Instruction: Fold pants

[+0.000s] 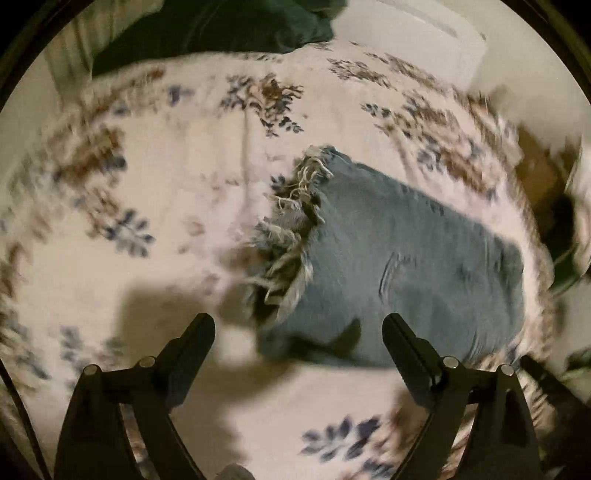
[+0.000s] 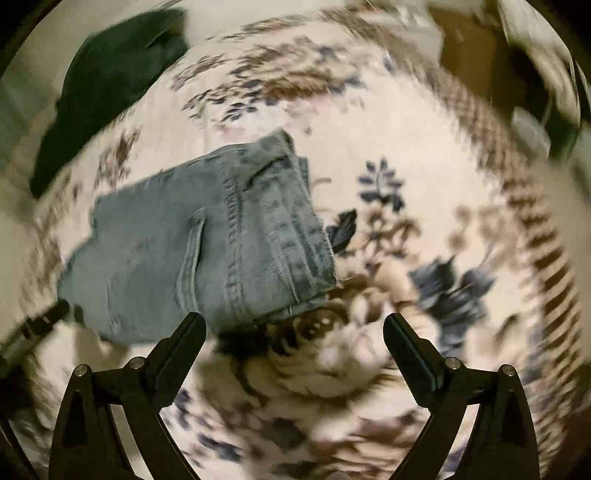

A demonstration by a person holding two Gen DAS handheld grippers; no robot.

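Observation:
A pair of light blue jeans lies folded into a compact stack on a white floral bedspread. The frayed leg hems lie at the stack's left end in the left wrist view. My left gripper is open and empty, just above the near edge of the stack. In the right wrist view the jeans show the waistband and seams, with a dark tag at the right edge. My right gripper is open and empty, near the stack's lower right corner. Both views are motion-blurred.
A dark green cloth lies at the bed's far edge; it also shows in the right wrist view. A white panel stands behind the bed. Brown and dark items sit beyond the bed's right edge.

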